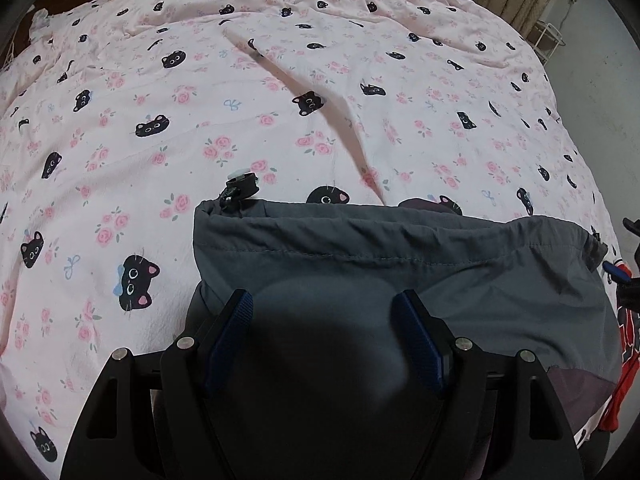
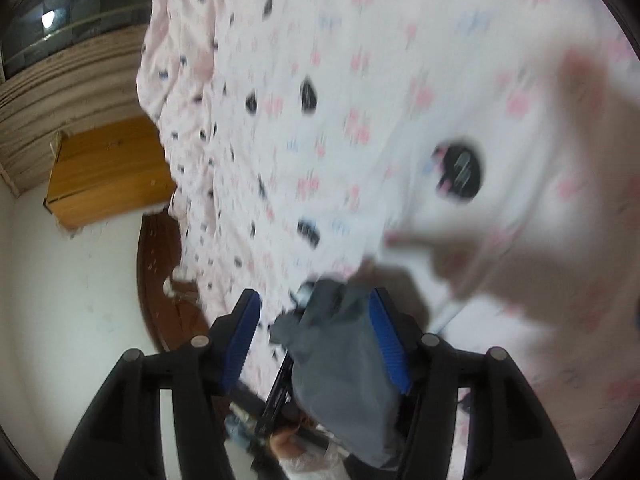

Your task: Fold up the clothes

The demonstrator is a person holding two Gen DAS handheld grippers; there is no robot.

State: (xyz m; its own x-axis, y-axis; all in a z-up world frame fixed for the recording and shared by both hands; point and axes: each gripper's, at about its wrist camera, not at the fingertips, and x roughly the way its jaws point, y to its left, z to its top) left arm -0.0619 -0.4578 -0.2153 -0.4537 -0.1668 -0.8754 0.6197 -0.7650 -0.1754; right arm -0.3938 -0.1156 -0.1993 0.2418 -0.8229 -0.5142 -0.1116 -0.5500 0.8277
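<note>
**Grey garment on a cat-print bed cover, both grippers above it**

The grey drawstring garment (image 1: 400, 272) lies folded on the pink cat-and-rose bed cover (image 1: 240, 100), its hem channel running across and its black cord stopper (image 1: 241, 186) at the hem's left end. The left gripper (image 1: 326, 300) hangs over the garment with jaws spread wide, nothing between the blue pads. In the blurred right wrist view, the right gripper (image 2: 316, 300) stands parted; a bunch of the garment (image 2: 340, 360) lies against one blue pad (image 2: 388, 344), clear of the other.
</note>
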